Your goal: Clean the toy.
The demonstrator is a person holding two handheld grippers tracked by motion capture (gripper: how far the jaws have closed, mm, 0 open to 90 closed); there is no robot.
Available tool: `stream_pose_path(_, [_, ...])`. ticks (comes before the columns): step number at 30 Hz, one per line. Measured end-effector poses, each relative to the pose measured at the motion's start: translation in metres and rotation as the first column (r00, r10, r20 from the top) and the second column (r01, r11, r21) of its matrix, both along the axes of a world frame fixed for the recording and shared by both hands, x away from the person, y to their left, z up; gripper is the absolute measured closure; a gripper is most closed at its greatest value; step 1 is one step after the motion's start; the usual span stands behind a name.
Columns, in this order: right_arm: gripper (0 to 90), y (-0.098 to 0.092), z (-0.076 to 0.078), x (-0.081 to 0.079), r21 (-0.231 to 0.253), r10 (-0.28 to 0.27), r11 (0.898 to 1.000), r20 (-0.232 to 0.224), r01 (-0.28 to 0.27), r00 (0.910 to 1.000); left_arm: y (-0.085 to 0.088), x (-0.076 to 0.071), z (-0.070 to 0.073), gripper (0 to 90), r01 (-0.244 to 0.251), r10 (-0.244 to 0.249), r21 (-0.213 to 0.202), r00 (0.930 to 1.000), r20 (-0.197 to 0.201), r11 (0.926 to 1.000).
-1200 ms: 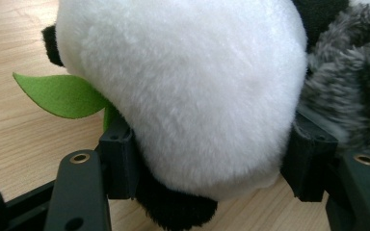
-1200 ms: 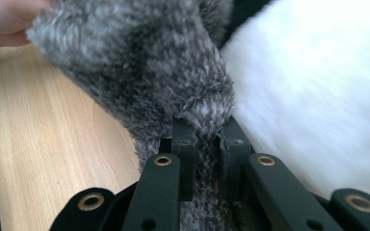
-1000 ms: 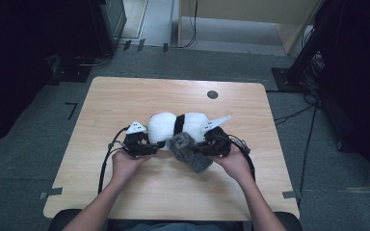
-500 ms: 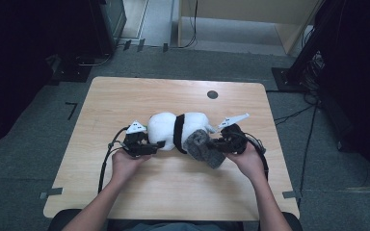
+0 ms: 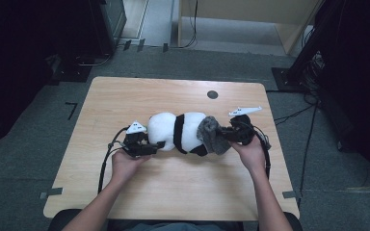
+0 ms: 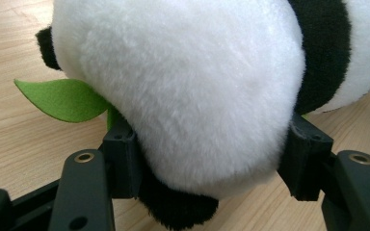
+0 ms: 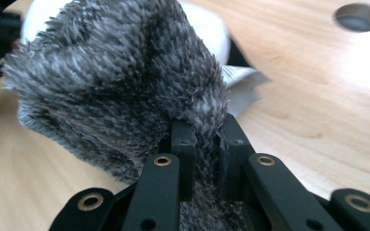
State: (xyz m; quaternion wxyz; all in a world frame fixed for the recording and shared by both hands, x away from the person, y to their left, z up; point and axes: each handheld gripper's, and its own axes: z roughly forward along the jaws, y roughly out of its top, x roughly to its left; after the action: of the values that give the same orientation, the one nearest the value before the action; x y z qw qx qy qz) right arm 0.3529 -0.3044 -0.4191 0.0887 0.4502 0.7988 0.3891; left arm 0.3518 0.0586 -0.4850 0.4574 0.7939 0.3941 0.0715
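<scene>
Toy panda lying mid-table, its white end clamped between the half-open jaws of the left gripper. Grey cloth, pinched in the shut right gripper, has shifted rightward from the panda's near side to its right end.

In your left gripper view, the plush panda runs off the top and right edges, so you can't see its face. The green felt leaf disappears behind its white fur. In your right gripper view, the grey fuzzy cloth hides most of the panda, and the tabletop hole is blurred and cut by the top edge.
</scene>
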Motion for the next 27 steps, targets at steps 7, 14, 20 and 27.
stream_pose_path(7, [81.5, -0.007, 0.008, 0.011, 0.021, -0.09, 0.996, 0.033, 0.09, 0.9954, 0.0, -0.001, -0.001, 35.9, -0.003, 0.003, 0.001, 1.0, 0.004, 1.0])
stream_pose_path(14, [81.4, -0.006, 0.016, 0.015, 0.086, -0.067, 0.994, 0.063, 0.062, 0.9958, 0.0, -0.001, -0.001, 35.5, -0.002, 0.002, -0.001, 1.0, 0.006, 1.0])
stream_pose_path(20, [80.6, 0.012, 0.003, 0.016, 0.125, 0.002, 0.992, 0.05, -0.008, 0.9988, 0.003, 0.002, -0.003, 33.4, 0.014, -0.014, -0.017, 0.9998, -0.012, 0.9998])
stream_pose_path(27, [66.8, 0.008, -0.009, 0.014, 0.185, 0.05, 0.981, 0.089, -0.065, 0.9948, 0.005, 0.004, -0.005, 29.2, 0.026, -0.026, -0.009, 0.9996, -0.007, 0.9996])
